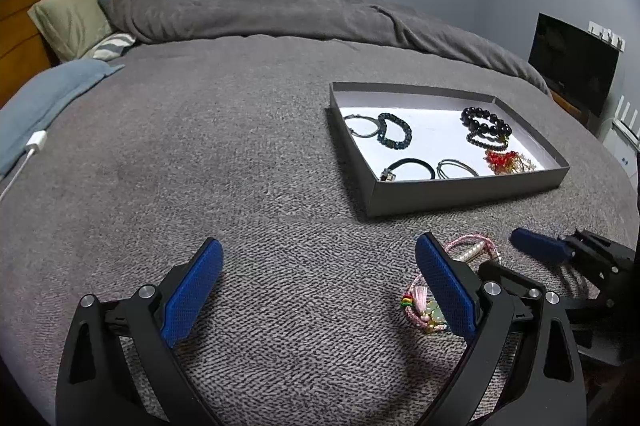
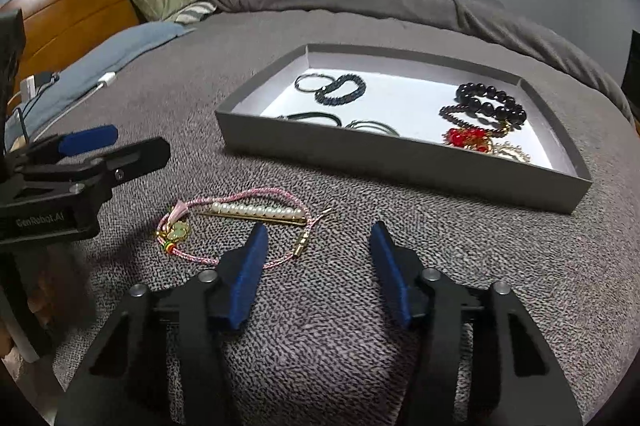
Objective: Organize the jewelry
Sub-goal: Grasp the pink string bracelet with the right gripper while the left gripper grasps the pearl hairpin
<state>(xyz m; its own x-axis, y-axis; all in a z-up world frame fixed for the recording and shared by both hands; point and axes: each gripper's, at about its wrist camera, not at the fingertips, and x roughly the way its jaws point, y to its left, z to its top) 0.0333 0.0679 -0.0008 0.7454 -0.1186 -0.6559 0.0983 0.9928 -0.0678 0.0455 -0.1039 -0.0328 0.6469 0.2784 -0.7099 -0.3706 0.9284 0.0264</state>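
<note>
A pink cord bracelet [image 2: 240,195] with a green charm [image 2: 178,231] lies on the grey bedspread, with a pearl bar clip [image 2: 256,212] across it. My right gripper [image 2: 319,230] hovers just right of them, open, with only bedspread between its blue pads; its left pad overlaps the cord's near edge. My left gripper [image 1: 316,246] is open and empty, and the same bracelet [image 1: 472,240] lies behind its right finger. The grey tray box [image 2: 400,156] beyond holds black bead bracelets [image 2: 490,102], dark bands [image 2: 340,88] and red beads [image 2: 466,138].
The bed fills both views, with a rolled grey duvet [image 1: 300,10], a green pillow [image 1: 72,20] and a wooden headboard [image 2: 80,6] at the far side. A white charger and cable [image 1: 34,142] lie at the left. A dark screen [image 1: 572,62] stands at the right.
</note>
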